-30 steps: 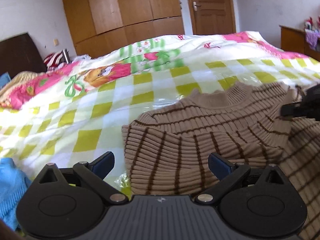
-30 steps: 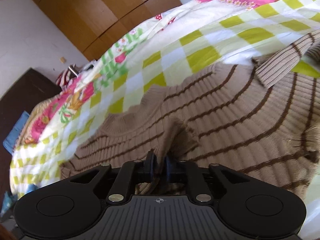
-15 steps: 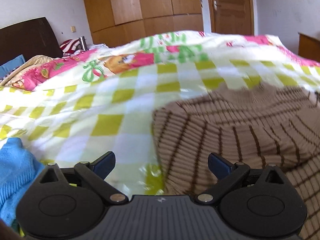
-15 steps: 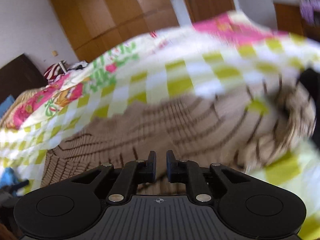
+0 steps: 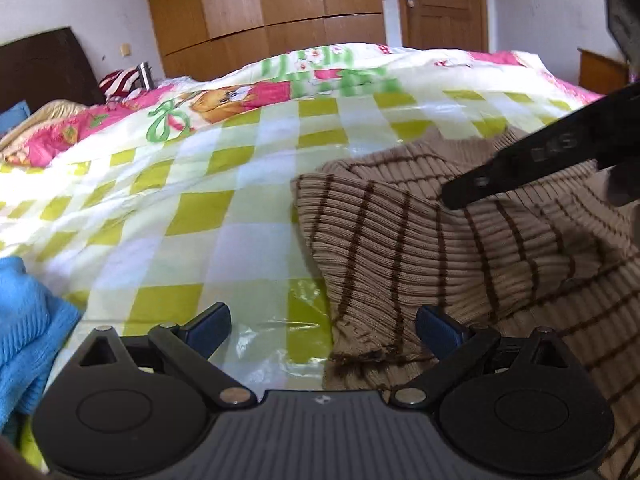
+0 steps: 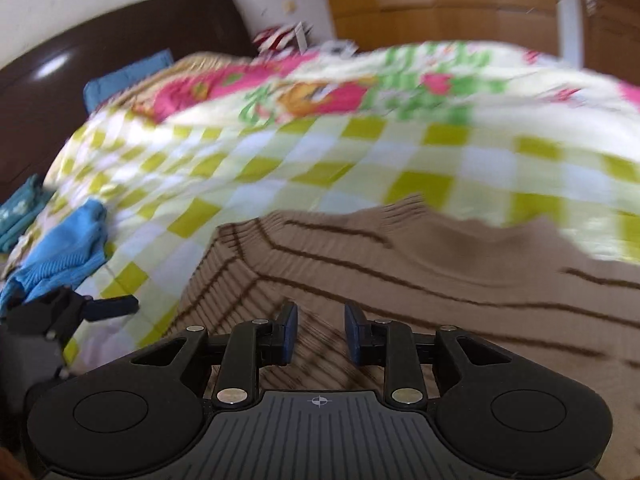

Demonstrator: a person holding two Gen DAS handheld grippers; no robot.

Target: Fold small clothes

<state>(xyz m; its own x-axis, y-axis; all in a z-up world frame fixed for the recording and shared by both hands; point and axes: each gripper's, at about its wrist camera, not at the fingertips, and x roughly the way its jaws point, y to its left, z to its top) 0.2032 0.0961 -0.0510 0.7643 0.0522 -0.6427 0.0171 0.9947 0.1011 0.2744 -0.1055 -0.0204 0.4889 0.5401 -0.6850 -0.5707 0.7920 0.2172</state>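
Observation:
A beige sweater with brown stripes (image 5: 400,240) lies partly folded on the checked quilt (image 5: 200,208), one sleeve laid across its body. My left gripper (image 5: 322,326) is open wide just above the sweater's lower left edge, nothing between its fingers. In the blurred right wrist view my right gripper (image 6: 321,322) hangs over the sweater (image 6: 420,272). Its jaws are opening, with a clear gap and no cloth between the pads. From the upper right of the left wrist view, the right gripper's finger (image 5: 516,168) reaches over the sweater.
A blue knit garment (image 5: 24,320) lies bunched at the quilt's left side, also in the right wrist view (image 6: 68,248). A dark headboard (image 6: 100,60) and wooden wardrobes (image 5: 260,8) stand behind the bed. Bare quilt stretches left of the sweater.
My right gripper has let go of the sweater fold, parted its jaws, rolled and swung left over the garment. My left gripper has sunk slightly toward the sweater's left edge.

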